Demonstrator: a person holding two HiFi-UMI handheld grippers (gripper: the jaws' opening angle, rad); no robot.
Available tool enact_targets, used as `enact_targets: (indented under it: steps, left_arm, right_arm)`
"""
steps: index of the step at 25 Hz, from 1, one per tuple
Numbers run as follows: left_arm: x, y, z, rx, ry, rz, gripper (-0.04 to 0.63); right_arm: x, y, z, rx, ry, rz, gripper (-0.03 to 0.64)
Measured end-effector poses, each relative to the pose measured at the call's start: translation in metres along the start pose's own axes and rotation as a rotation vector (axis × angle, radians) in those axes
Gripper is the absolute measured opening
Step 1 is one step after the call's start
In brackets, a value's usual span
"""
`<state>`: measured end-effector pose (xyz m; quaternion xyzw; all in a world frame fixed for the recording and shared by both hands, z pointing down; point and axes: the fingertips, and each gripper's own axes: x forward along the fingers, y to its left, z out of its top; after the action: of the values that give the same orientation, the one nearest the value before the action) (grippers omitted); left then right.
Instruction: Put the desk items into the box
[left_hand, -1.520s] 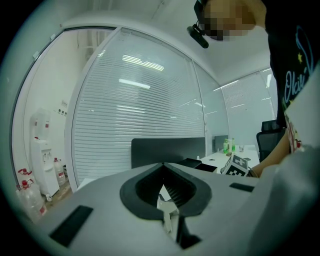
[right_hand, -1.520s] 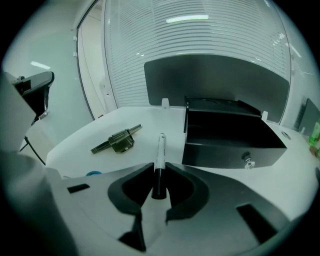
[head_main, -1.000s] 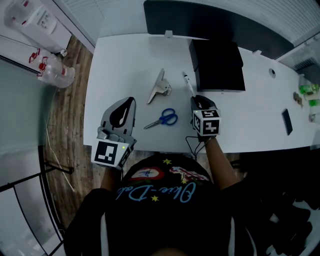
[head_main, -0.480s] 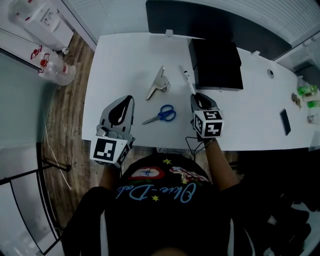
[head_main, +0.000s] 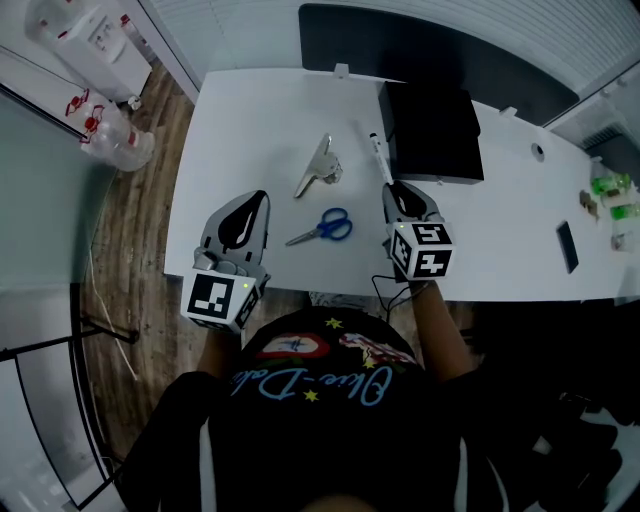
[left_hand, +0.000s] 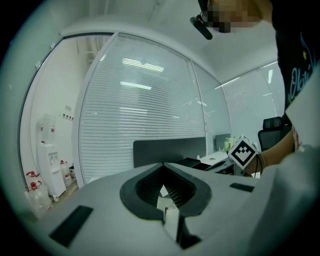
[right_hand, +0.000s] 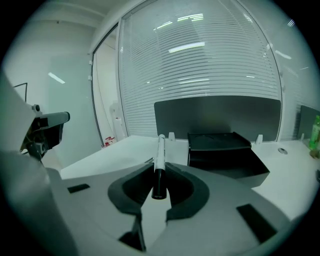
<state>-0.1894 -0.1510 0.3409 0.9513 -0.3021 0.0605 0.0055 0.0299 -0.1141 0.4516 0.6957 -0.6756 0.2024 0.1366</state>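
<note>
My right gripper (head_main: 392, 189) is shut on the black end of a white marker (head_main: 380, 160), which sticks forward past the jaws and is off the white desk (head_main: 250, 120). In the right gripper view the marker (right_hand: 159, 157) points toward the open black box (right_hand: 220, 147). That box (head_main: 432, 130) stands just beyond and right of this gripper. Blue-handled scissors (head_main: 322, 229) and a silver stapler-like item (head_main: 318, 170) lie mid-desk. My left gripper (head_main: 260, 200) hovers at the desk's front left, jaws together (left_hand: 163, 165), holding nothing.
A dark partition (head_main: 430, 45) runs along the desk's far edge. A dark phone (head_main: 567, 246) and green bottles (head_main: 608, 190) sit at the far right. A water dispenser (head_main: 85, 40) and water jugs (head_main: 110, 140) stand on the floor to the left.
My right gripper has risen, carrying the marker up off the desk, close to the box's near-left corner. The left gripper, scissors and silver item stay where they were.
</note>
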Motion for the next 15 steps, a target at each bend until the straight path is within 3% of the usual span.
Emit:
enact_targets:
  steps: [15]
  left_arm:
    - [-0.021, -0.004, 0.006, 0.009, -0.03, 0.017, 0.008]
  right_arm:
    - [-0.03, 0.014, 0.035, -0.03, -0.112, 0.016, 0.075]
